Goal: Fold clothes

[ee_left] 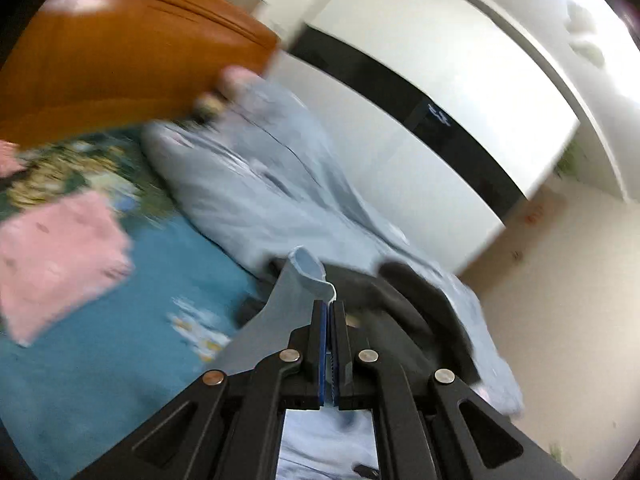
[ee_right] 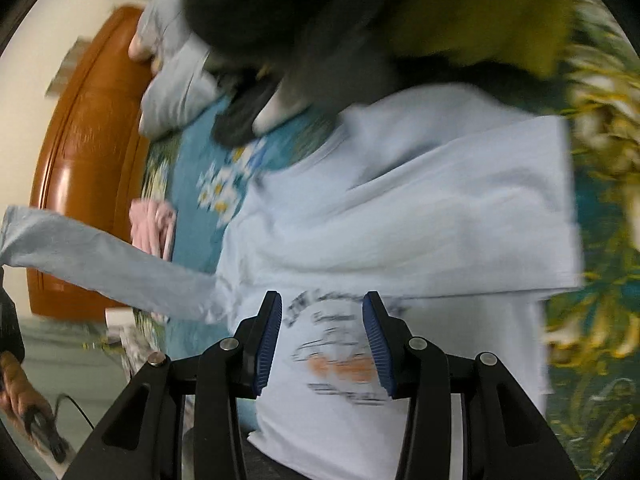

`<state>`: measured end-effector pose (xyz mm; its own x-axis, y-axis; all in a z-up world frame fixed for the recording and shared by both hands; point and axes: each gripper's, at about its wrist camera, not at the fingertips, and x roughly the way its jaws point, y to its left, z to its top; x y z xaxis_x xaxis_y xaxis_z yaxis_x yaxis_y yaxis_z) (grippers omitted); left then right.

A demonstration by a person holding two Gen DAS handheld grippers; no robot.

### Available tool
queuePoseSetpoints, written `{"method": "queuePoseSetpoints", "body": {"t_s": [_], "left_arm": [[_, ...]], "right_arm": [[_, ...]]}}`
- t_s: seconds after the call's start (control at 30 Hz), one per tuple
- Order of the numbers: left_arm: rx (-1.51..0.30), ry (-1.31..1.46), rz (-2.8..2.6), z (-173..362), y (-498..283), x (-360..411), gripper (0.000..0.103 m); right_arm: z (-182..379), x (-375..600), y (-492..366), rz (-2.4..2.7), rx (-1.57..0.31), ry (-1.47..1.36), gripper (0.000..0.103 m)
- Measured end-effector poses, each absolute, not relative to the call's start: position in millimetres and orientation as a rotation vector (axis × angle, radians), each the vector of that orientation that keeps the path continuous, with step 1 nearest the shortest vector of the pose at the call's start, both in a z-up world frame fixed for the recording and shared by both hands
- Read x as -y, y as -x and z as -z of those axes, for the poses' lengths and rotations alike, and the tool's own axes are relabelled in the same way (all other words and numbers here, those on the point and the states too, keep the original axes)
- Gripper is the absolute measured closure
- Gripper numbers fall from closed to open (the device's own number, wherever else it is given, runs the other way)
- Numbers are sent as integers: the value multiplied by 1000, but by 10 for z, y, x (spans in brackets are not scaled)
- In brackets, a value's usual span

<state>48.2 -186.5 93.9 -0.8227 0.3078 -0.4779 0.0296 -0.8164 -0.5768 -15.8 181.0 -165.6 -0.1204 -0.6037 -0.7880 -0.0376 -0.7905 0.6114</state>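
Sleeve lifted in your left tongs, right tongs free over the shirt.

Your left gripper is pinched tight on the cuff of the light blue shirt, drawing that sleeve up and out past the bed's wooden-headboard end. Your right gripper hangs with jaws wide over the printed chest, holding nothing. The shirt lies spread on the floral bedspread, near the side you stand at. It looks thin, light and limp, so it will likely sag and slide; take it at seams, cuff or hem.
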Motion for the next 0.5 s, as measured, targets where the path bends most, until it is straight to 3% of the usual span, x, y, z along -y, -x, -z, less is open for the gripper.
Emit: {"method": "queuePoseSetpoints", "body": {"t_s": [0.3, 0.5], "left_arm": [[846, 1348, -2338, 367, -135, 57, 101], [778, 1601, -2227, 1006, -125, -443, 101]], "right_arm": [[1808, -2697, 85, 2054, 808, -1828, 58], [1908, -2835, 77, 2053, 835, -1830, 58]]}}
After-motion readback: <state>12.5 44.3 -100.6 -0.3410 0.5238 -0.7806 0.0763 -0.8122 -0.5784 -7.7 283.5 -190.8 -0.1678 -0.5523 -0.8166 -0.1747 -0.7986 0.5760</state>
